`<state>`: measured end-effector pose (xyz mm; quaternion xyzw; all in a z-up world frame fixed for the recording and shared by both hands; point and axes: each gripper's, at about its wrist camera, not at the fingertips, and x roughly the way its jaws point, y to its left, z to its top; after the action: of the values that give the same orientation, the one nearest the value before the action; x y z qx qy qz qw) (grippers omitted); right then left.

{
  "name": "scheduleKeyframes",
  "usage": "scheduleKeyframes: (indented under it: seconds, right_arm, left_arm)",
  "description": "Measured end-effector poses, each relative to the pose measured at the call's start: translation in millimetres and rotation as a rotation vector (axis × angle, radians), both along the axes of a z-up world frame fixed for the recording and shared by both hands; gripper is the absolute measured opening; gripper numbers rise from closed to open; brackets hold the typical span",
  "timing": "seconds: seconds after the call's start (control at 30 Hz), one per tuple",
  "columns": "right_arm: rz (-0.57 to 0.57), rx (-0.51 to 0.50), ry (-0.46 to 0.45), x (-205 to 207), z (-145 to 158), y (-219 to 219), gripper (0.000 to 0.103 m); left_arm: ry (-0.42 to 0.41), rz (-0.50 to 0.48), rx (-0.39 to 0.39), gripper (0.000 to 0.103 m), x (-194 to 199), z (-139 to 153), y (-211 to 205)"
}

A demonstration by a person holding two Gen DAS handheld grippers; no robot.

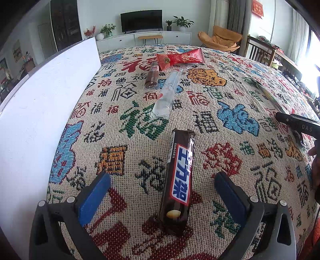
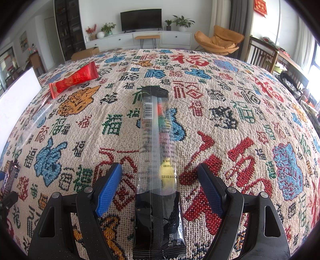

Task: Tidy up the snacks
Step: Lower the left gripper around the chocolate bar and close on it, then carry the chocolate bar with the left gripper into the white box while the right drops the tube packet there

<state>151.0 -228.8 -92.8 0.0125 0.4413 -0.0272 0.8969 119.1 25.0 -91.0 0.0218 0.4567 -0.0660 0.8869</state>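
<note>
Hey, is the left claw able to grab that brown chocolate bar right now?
Probably yes. The left claw is open with its blue pads either side of the brown chocolate bar, which lies flat on the patterned woven cloth with nothing between them.

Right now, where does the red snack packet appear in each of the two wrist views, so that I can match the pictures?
Left wrist view: the red snack packet lies near the top centre, at the far end of the patterned cloth, beyond the clear wrapper.
Right wrist view: the red snack packet lies in the upper left, far from the gripper.
Shared landmark: the black television on the far wall.
</note>
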Motion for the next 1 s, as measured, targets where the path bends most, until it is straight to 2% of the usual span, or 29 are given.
scheduleKeyframes:
  seconds: [0.2, 0.33, 0.4, 0.43, 0.53, 0.57, 0.6, 0.67, 0.73, 0.8, 0.87, 0.9, 1.0]
  right_arm:
    - [0.0, 0.0, 0.0, 0, 0, 0, 0.08]
    - [0.0, 0.002, 0.001, 0, 0, 0, 0.081]
    - [0.013, 0.023, 0.014, 2, 0, -2, 0.084]
    - [0.032, 0.03, 0.052, 7, 2, -4, 0.084]
    - [0.069, 0.127, 0.148, 25, 13, -14, 0.083]
    - [0.07, 0.169, 0.167, 33, 18, -18, 0.083]
    - [0.065, 0.181, 0.195, 42, 21, -21, 0.083]
    - [0.068, 0.186, 0.263, 60, 21, -21, 0.08]
    - [0.091, 0.174, 0.285, 71, 19, -14, 0.079]
    - [0.116, 0.139, 0.319, 78, 12, -4, 0.07]
    - [0.113, 0.044, 0.34, 79, 10, 6, 0.03]
    - [0.119, 0.037, 0.35, 78, 10, 8, 0.029]
    - [0.103, 0.12, 0.356, 70, 19, 8, 0.015]
  left_arm:
    - [0.001, -0.001, -0.001, 0.103, 0, 0, 0]
    - [0.052, -0.018, 0.0, 0.101, 5, 2, -1]
    - [0.071, -0.042, 0.003, 0.088, 5, 6, -3]
    - [0.073, -0.057, 0.009, 0.083, 5, 8, -4]
    - [0.067, -0.07, 0.006, 0.055, 4, 12, -5]
    - [0.062, -0.063, 0.005, 0.033, 4, 14, -5]
    - [0.063, -0.06, -0.008, 0.018, 4, 15, -4]
    - [0.071, -0.048, -0.051, 0.017, 3, 17, -1]
    - [0.069, -0.039, -0.107, 0.017, -4, 20, 5]
    - [0.063, -0.029, -0.161, 0.017, -13, 26, 12]
    - [0.047, -0.023, -0.21, 0.017, -24, 39, 19]
    - [0.029, -0.019, -0.234, 0.017, -30, 49, 24]
    - [-0.026, -0.002, -0.303, 0.017, -44, 77, 37]
